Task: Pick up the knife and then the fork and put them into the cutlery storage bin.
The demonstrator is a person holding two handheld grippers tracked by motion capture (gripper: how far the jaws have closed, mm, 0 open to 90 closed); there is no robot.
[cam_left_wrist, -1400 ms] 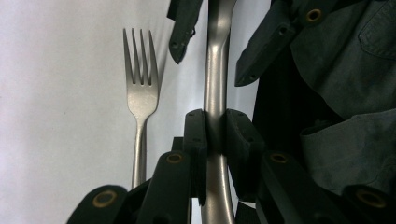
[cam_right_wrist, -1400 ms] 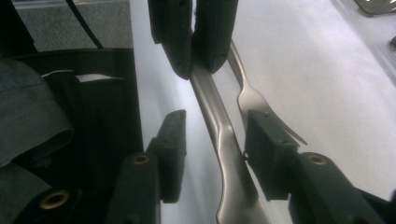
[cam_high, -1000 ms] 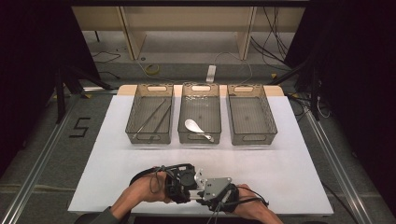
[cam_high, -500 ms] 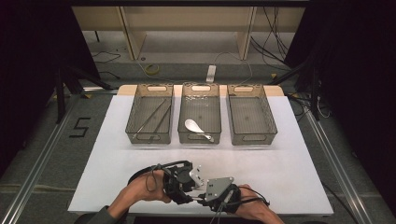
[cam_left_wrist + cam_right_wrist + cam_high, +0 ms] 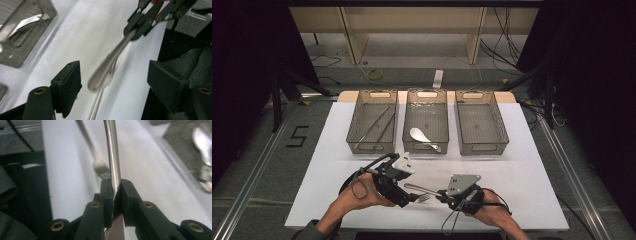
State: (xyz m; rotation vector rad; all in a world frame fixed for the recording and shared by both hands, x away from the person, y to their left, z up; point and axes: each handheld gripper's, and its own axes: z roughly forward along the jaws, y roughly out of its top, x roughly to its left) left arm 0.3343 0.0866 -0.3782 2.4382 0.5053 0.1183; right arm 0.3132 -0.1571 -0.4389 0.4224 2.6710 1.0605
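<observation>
Steel fork (image 5: 418, 191) sits pinched between the jaws of my right gripper (image 5: 113, 188), which hold its handle with the rounded end sticking out ahead of them. My left gripper (image 5: 113, 80) has just been opening; its jaws stand wide on either side of that handle end and do not touch it. Fork and both grippers hover over the white table (image 5: 522, 165), on my side of the middle basket (image 5: 426, 100), where a white spoon (image 5: 421, 137) lies
</observation>
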